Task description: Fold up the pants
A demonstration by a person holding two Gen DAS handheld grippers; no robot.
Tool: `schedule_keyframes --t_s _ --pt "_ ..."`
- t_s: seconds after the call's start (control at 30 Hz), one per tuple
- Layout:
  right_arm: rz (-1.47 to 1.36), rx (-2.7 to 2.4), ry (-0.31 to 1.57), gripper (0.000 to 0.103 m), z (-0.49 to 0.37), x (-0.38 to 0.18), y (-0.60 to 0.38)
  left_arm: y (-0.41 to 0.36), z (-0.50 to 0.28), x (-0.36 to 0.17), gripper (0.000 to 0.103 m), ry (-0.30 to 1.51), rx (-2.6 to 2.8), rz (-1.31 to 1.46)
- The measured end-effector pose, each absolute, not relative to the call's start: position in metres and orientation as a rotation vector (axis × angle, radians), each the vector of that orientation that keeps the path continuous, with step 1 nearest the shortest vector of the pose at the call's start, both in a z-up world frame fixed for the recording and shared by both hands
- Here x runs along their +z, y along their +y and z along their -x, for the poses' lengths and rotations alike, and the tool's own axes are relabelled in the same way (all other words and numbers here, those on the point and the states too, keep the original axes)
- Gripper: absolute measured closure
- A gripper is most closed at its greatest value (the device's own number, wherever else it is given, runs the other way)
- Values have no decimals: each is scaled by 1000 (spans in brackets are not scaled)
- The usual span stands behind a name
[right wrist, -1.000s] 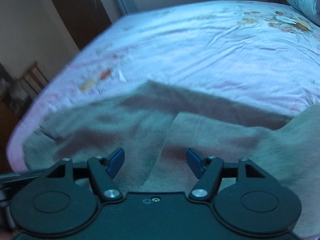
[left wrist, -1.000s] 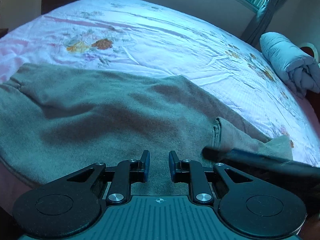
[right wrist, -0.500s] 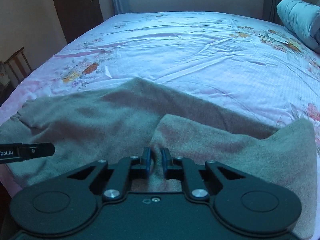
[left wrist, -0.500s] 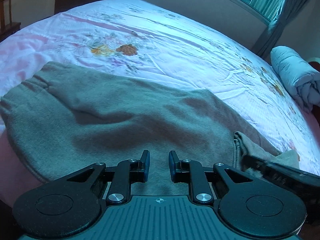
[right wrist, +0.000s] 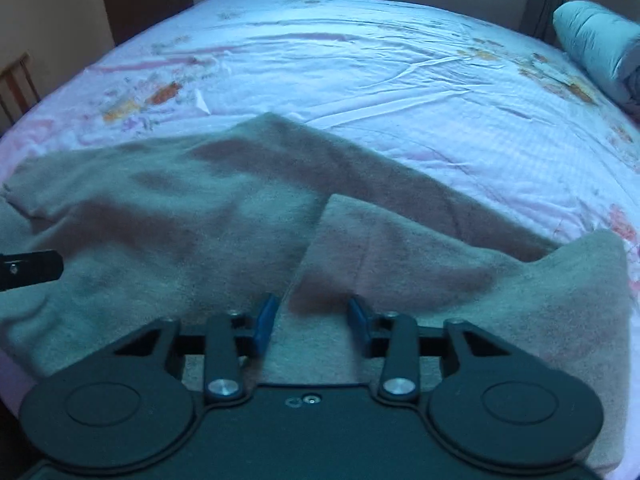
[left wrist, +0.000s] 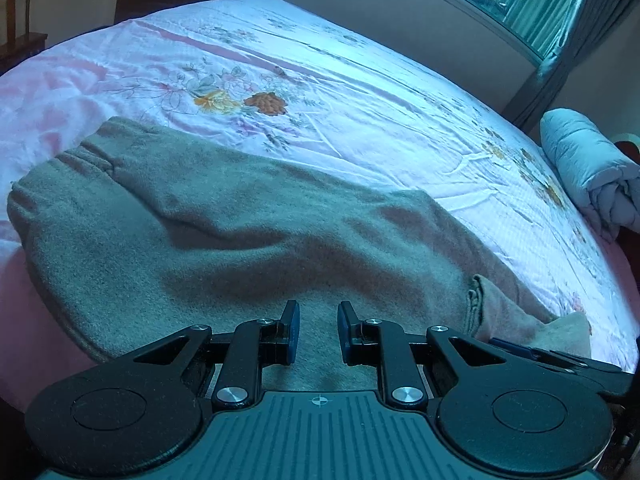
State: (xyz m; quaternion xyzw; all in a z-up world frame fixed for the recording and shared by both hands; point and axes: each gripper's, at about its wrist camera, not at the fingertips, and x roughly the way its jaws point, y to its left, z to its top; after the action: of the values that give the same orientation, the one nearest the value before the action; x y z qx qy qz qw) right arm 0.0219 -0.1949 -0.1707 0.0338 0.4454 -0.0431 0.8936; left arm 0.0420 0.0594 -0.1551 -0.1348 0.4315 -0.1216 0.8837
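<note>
Now the grey fleece pants point(left wrist: 224, 240) lie across the near edge of the floral bed point(left wrist: 360, 92). Left hand-held gripper point(left wrist: 318, 330) hovers closed and empty; right hand-held gripper point(right wrist: 314, 320) is opening over a folded leg.

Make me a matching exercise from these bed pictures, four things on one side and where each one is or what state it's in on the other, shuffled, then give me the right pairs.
Things:
1. pants
2. rolled quilt
3. wooden chair
4. right hand-held gripper

Places or states:
A. beside the bed, far left
B. jaws opening above the cloth
C. spread along the near edge of the bed
D. far right end of the bed

Pairs: 1-C, 2-D, 3-A, 4-B
</note>
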Motion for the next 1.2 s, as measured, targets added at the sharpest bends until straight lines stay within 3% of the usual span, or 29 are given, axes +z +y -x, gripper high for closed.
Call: schedule_keyframes --t_s 0.17,0.4,0.47,0.5,0.57,0.63,0.73,0.8,0.83,0.97,1.2 --pt "-51 -75 860 99 -13 -157 -198 64 -41 -157 84 899 -244 293" --pt "-45 -57 798 98 -5 -144 -192 71 -40 -161 84 907 -225 305" --pt "-51 -74 882 78 -12 -152 -192 71 -39 -159 84 898 -227 304" --pt "-54 -85 916 73 -14 -156 -191 71 -39 -158 84 895 -230 302" --pt "-43 -80 942 34 -14 -158 -185 72 -39 -158 84 892 -232 305" --pt "-42 -42 954 30 -14 -159 -177 72 -39 -157 84 892 -234 307" --pt "42 -42 962 37 -15 -170 -164 72 -37 -156 84 888 -236 307" --pt "46 -57 956 52 -14 -172 -167 75 -36 -155 84 882 -230 306" --pt "45 -68 949 69 -13 -171 -171 76 -36 -155 84 881 -225 307" --pt "-1 -41 921 97 -8 -164 -191 79 -38 -157 84 885 -214 316" --pt "-54 -43 824 99 -2 -145 -193 74 -37 -157 84 889 -221 302"
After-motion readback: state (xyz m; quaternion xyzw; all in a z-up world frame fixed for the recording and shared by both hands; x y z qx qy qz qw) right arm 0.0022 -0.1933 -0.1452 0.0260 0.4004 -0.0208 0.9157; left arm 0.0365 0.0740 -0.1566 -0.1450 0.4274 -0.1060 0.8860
